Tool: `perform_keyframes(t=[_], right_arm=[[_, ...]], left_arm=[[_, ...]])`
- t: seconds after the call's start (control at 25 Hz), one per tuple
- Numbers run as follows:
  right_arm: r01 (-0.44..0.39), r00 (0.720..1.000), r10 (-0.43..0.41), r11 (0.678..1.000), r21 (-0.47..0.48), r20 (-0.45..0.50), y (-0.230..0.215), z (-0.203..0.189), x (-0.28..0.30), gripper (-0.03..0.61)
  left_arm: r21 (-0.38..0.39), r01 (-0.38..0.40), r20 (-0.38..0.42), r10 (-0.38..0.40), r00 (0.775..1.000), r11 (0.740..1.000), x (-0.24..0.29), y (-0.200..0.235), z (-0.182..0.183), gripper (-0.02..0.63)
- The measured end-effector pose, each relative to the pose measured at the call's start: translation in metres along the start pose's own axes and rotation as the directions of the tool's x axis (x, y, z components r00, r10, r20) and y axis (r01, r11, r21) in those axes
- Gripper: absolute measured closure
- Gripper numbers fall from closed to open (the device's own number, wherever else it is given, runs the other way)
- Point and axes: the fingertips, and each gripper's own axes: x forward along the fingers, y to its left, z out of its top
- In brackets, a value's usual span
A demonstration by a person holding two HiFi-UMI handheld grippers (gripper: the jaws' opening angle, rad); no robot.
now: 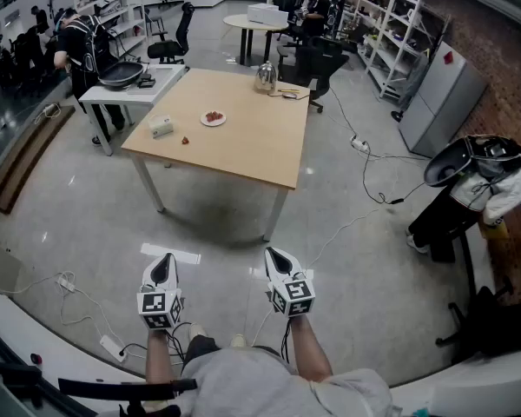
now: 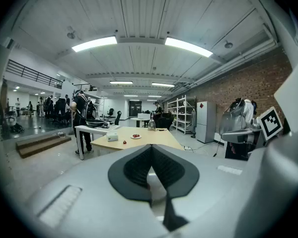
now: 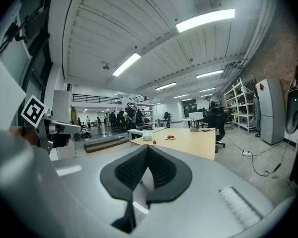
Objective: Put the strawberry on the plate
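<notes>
1. Head view layout: the wooden table [image 1: 243, 142] stands on the grey floor, well ahead of both grippers. Neither gripper reaches it.
2. Strawberry [image 1: 185, 140]: it lies on the bare tabletop toward the table's left side. It is a small red item, apart from the plate and not on it.
3. Plate [image 1: 213, 120]: this small white plate sits on the table just beyond the strawberry and slightly to its right. Some red pieces lie on it; they are too small to identify.
4. White box [image 1: 161, 126]: it stands on the table just left of the strawberry, near the table's left edge.
5. Kettle [image 1: 266, 77]: this metal kettle stands at the table's far edge.
6. Left gripper [image 1: 163, 263]: its jaws are pressed together with nothing between them. It is held over the floor, short of the table's near edge.
7. Right gripper [image 1: 274, 257]: its jaws are likewise fully closed and empty. It is held over the floor before the table's near right corner.
</notes>
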Motion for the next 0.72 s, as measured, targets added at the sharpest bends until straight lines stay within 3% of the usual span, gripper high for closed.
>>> perform_keyframes(t=[0.32,0.72], right_arm=[[0.011,1.0,-0.011,1.0,-0.003,-0.004,-0.007,-0.009,0.012,0.572],[-0.05,0.998,0.051,0.998,0.038,-0.022,-0.003,-0.013,0.039,0.572]], left_arm=[[0.005,0.0,0.004,0.0,1.0,1.0,0.008,0.005,-0.007,0.594],[0.001,-0.007,-0.022,0.007,1.0,1.0,0.028,0.017,-0.012,0.594]])
